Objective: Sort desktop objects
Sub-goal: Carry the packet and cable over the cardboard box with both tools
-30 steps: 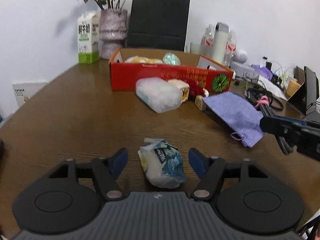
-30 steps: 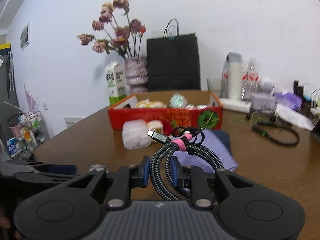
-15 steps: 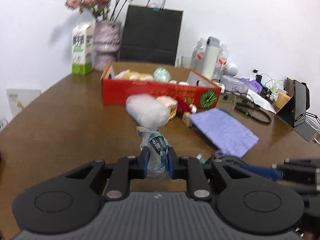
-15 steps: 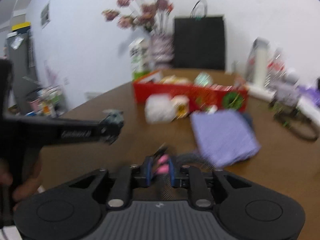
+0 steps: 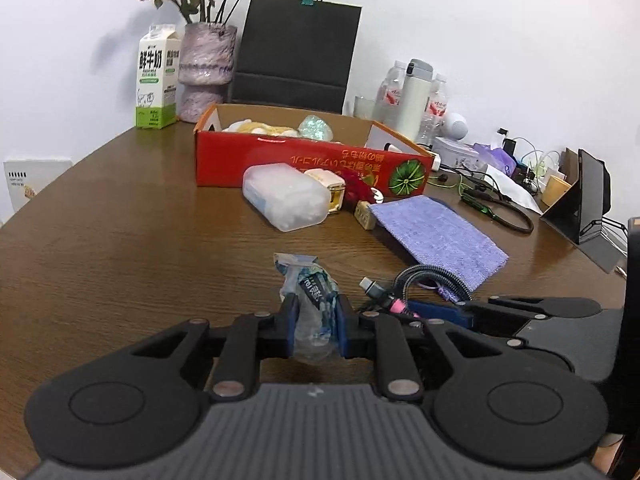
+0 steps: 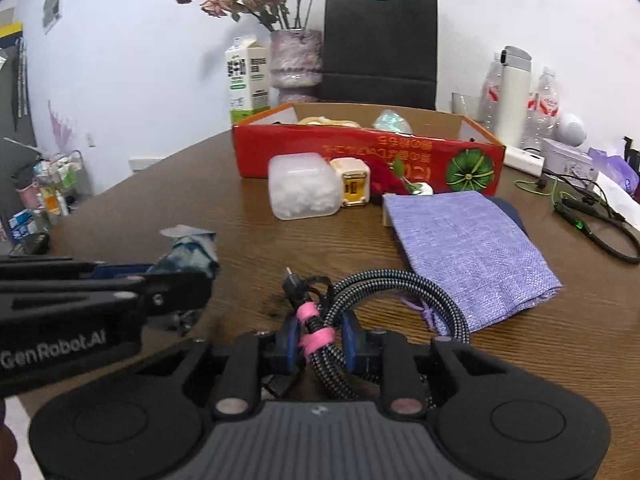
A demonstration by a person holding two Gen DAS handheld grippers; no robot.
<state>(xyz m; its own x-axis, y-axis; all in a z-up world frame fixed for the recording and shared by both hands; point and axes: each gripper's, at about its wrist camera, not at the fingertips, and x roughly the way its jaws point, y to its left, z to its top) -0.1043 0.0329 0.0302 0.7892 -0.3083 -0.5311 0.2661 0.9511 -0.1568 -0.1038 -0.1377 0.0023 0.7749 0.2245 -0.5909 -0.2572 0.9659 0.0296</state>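
Left hand-held gripper (image 5: 316, 320) clenched on a crumpled packet (image 5: 308, 292). Right hand-held gripper (image 6: 320, 342) closing, grasping a coiled cable (image 6: 392, 292), above the worktop (image 5: 120, 240).

A crumpled clear plastic packet with blue-and-white print (image 5: 310, 300) stands pinched upright just above the brown wooden tabletop (image 5: 120, 248); beside it, a coiled braided black-and-grey cable with pink tie (image 6: 344, 312), likewise gripped

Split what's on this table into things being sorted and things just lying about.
Being sorted: crumpled wrapper in the left gripper; coiled cable in the right gripper; red box; cotton-pad tub; charger; purple pouch.

Lying about: milk carton; vase; black bag; bottles.
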